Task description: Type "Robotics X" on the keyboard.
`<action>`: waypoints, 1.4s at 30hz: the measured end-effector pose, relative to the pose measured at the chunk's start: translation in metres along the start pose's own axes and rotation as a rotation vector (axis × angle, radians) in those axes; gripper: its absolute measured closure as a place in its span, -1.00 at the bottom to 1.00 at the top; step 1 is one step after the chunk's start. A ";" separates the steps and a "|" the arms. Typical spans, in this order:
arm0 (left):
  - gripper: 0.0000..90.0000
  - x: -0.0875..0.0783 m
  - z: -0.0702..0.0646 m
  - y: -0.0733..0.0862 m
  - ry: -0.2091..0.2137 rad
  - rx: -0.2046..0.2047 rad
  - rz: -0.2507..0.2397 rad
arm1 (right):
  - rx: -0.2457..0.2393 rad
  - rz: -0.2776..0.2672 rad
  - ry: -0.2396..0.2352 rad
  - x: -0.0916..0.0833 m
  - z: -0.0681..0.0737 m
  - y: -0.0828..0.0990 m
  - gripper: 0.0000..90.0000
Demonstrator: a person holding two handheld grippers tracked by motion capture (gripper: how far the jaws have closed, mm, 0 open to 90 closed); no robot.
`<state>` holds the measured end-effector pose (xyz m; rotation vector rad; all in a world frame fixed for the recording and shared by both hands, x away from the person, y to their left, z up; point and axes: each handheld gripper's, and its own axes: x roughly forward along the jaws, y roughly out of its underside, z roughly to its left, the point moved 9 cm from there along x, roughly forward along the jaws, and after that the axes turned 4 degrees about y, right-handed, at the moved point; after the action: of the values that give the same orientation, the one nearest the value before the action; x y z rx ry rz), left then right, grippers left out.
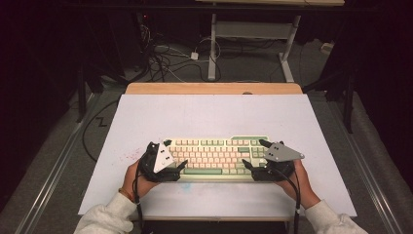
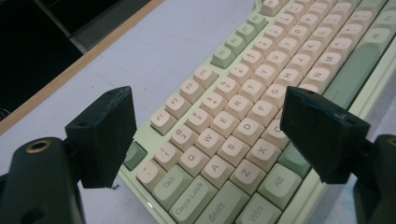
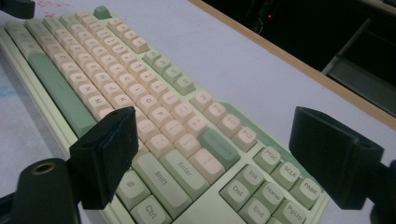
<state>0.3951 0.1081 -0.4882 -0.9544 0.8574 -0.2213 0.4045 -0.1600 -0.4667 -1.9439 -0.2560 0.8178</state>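
Note:
A keyboard point(image 1: 216, 156) with cream and green keys lies flat on the white table cover, close to the person's side. My left gripper point(image 1: 174, 154) sits at its left end, held in the person's left hand. In the left gripper view the keyboard point(image 2: 243, 107) runs between the jaws of that gripper point(image 2: 208, 123), which stand wide apart over its far and near edges without pressing on it. My right gripper point(image 1: 253, 153) mirrors this at the right end. There too the jaws of the gripper point(image 3: 219, 140) straddle the keyboard point(image 3: 140, 93) and stand open.
The white cover point(image 1: 214, 112) spans most of the wooden table point(image 1: 214, 88), with bare room behind and to both sides of the keyboard. Beyond the far edge are floor cables point(image 1: 160, 58) and the legs of another desk point(image 1: 212, 48). Faint red specks mark the cover left of the keyboard.

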 end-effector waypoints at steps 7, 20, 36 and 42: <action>-0.60 -0.004 0.000 -0.004 -0.022 0.018 -0.007 | -0.032 -0.005 0.038 -0.003 -0.001 -0.003 -0.64; -0.60 -0.014 -0.002 -0.005 -0.036 0.052 -0.021 | -0.065 -0.015 0.060 -0.011 0.000 -0.006 -0.63; -0.60 -0.028 -0.006 -0.005 -0.050 0.094 -0.036 | -0.069 -0.033 0.090 -0.029 -0.003 -0.007 -0.63; -0.60 -0.032 -0.009 -0.003 -0.047 0.108 -0.039 | -0.064 -0.038 0.100 -0.037 -0.007 -0.007 -0.63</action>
<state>0.3681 0.1175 -0.4713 -0.8723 0.7767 -0.2751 0.3823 -0.1791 -0.4426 -2.0271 -0.2609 0.6928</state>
